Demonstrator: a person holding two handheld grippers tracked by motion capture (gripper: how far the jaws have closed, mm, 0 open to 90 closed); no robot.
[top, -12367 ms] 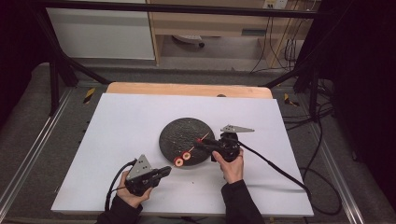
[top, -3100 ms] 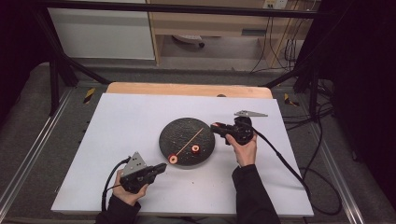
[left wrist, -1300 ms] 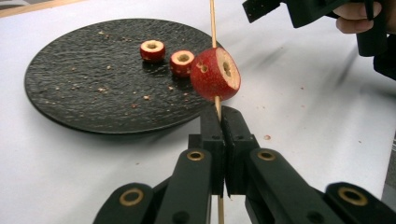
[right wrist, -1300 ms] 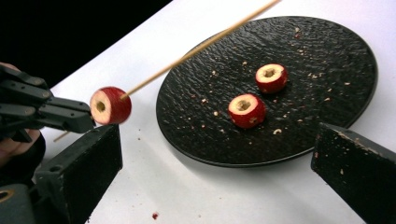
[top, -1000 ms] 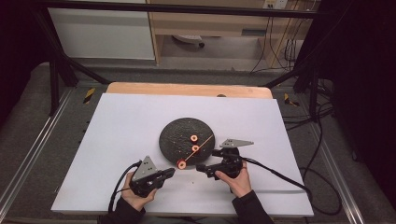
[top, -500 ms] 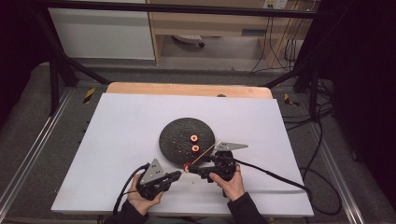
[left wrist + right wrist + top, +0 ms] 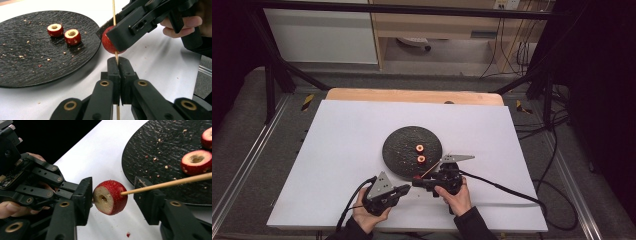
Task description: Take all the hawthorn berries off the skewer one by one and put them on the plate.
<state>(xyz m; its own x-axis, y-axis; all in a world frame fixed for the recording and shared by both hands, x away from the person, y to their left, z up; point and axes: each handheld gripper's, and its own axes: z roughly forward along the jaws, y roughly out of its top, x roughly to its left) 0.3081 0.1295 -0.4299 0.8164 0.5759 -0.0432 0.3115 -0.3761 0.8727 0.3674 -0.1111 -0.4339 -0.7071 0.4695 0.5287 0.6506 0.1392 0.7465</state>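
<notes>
My left gripper (image 7: 118,61) is shut on a thin wooden skewer (image 7: 113,12) that runs up from its jaws. A cored red fruit (image 7: 111,197) is threaded on the skewer just past those jaws. My right gripper (image 7: 112,187) has its jaws on either side of this fruit. They have just been closing, and a small gap still shows on one side. From above, both grippers, left (image 7: 408,189) and right (image 7: 417,181), meet at the near rim of a black plate (image 7: 399,150). Two more cored fruits (image 7: 419,148) (image 7: 421,159) lie on the plate.
The plate sits mid-table on a white sheet (image 7: 342,150), with crumbs scattered on it. Cables trail from both grippers toward the near and right edges. A wooden table edge (image 7: 412,95) shows at the back.
The right gripper's jaws have drawn in around the fruit on the skewer. The left gripper has edged slightly toward the right one; both hands otherwise stay put.
</notes>
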